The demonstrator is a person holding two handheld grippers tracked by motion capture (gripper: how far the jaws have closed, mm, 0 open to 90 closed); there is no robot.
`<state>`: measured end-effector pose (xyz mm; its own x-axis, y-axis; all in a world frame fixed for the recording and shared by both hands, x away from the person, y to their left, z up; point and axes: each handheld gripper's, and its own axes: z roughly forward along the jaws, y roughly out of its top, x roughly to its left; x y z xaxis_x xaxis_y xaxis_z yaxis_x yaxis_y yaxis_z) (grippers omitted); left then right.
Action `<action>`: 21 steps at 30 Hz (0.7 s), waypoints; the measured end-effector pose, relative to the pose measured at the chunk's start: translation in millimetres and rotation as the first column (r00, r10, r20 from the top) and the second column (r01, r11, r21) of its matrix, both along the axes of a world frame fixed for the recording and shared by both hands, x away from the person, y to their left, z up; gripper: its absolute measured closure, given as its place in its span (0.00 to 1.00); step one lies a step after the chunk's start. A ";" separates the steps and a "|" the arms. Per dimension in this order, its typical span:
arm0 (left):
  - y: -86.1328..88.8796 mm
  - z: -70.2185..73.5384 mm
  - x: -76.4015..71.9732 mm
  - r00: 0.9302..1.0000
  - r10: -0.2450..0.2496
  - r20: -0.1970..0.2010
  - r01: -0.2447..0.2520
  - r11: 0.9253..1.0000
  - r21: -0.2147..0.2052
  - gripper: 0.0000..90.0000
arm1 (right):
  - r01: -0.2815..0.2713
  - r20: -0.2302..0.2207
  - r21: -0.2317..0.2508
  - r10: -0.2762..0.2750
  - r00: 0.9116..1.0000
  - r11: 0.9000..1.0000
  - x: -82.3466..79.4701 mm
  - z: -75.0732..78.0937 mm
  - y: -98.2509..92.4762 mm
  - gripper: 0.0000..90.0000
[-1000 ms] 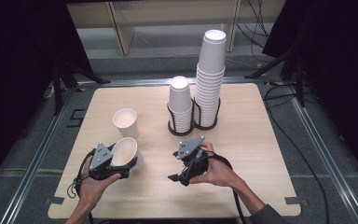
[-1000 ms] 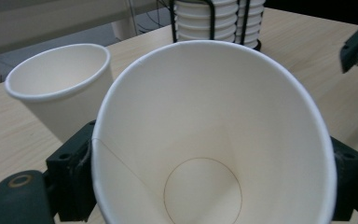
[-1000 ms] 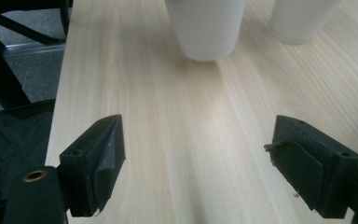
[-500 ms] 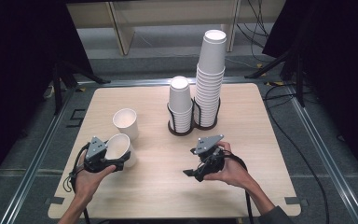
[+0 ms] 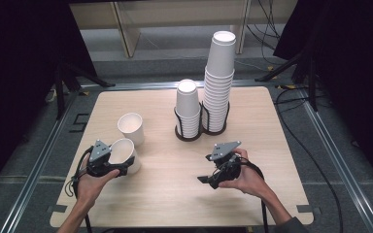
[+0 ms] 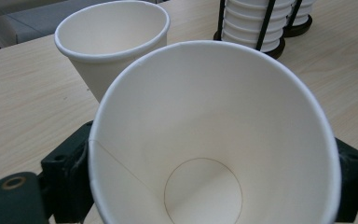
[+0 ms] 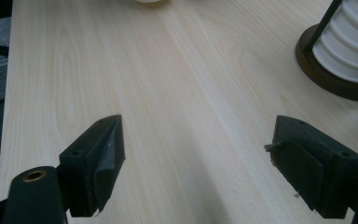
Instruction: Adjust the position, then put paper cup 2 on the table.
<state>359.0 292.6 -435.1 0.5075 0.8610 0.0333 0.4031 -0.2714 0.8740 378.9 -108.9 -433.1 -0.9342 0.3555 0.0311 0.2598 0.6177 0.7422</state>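
Observation:
My left gripper [image 5: 125,164] is at the table's front left, its jaws on either side of a white paper cup [image 5: 123,151]. In the left gripper view the cup [image 6: 205,140] gapes toward the camera, and both black jaws touch its wall. These jaws have just been opening, with the cup still between them. A second, identical cup [image 5: 130,127] stands upright just behind it, also visible in the left gripper view [image 6: 107,42]. My right gripper [image 5: 208,178] hovers low over bare wood at the front right. It is open, with nothing between its jaws [image 7: 205,154].
A black wire holder [image 5: 194,135] at the table's middle back carries a short stack of cups [image 5: 188,109] and a tall stack [image 5: 219,82]. Its base [image 7: 335,79] shows in the right gripper view. The light wooden table [image 5: 175,194] has dark floor and metal rails around it.
The right gripper has drawn away to the right from the held cup. The left hand has shifted slightly left with the cup, which now sits more upright.

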 end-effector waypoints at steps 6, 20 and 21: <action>0.8 -0.9 2.8 1.000 0.005 -0.005 -0.005 1.000 0.002 0.13 | -0.001 0.001 -0.006 0.001 1.000 1.000 0.2 -0.2 -0.9 0.21; 0.4 -8.3 8.8 1.000 -0.004 -0.009 0.005 1.000 0.018 0.12 | 0.011 -0.002 -0.017 -0.011 1.000 1.000 1.3 -3.1 -4.0 0.21; 0.5 -9.6 9.5 1.000 -0.011 -0.009 0.011 1.000 0.022 0.11 | 0.010 -0.016 -0.014 -0.010 1.000 1.000 0.9 -3.2 -3.6 0.21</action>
